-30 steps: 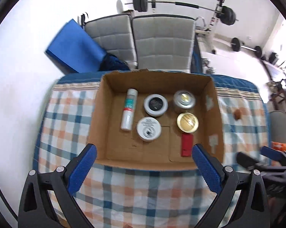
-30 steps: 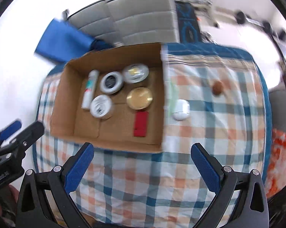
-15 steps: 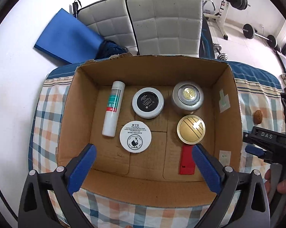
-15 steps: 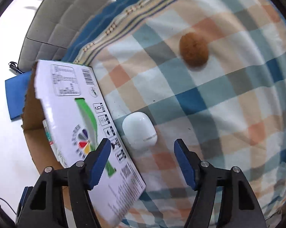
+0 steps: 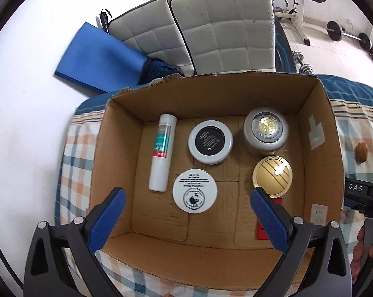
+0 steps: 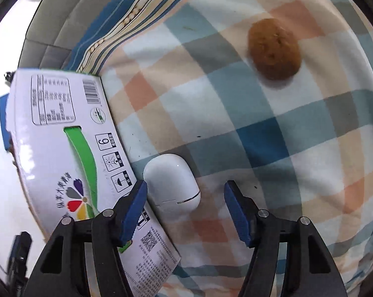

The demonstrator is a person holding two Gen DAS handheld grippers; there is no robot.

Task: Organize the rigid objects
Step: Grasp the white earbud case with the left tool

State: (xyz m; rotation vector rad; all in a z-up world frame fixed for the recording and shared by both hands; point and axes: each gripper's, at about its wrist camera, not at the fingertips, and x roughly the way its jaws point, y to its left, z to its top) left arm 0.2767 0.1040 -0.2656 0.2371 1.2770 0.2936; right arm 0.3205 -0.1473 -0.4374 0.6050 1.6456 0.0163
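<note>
Inside, the cardboard box (image 5: 317,148) holds tube (image 5: 161,156), jars, tins; both jaws wide.

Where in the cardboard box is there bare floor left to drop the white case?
Inside the box, bare floor lies along the near wall, below the white lid, and down the left wall beside the white tube. The right half is crowded: silver tin, gold lid, red block. The white case sits outside, between the right claw's open fingers.

The cardboard box (image 6: 70,163) wall stands hard against the white case (image 6: 171,182) on its left, leaving the right tool (image 6: 184,204) bare checked bedcover toward the brown lump (image 6: 274,49) near the bed's far edge.
</note>
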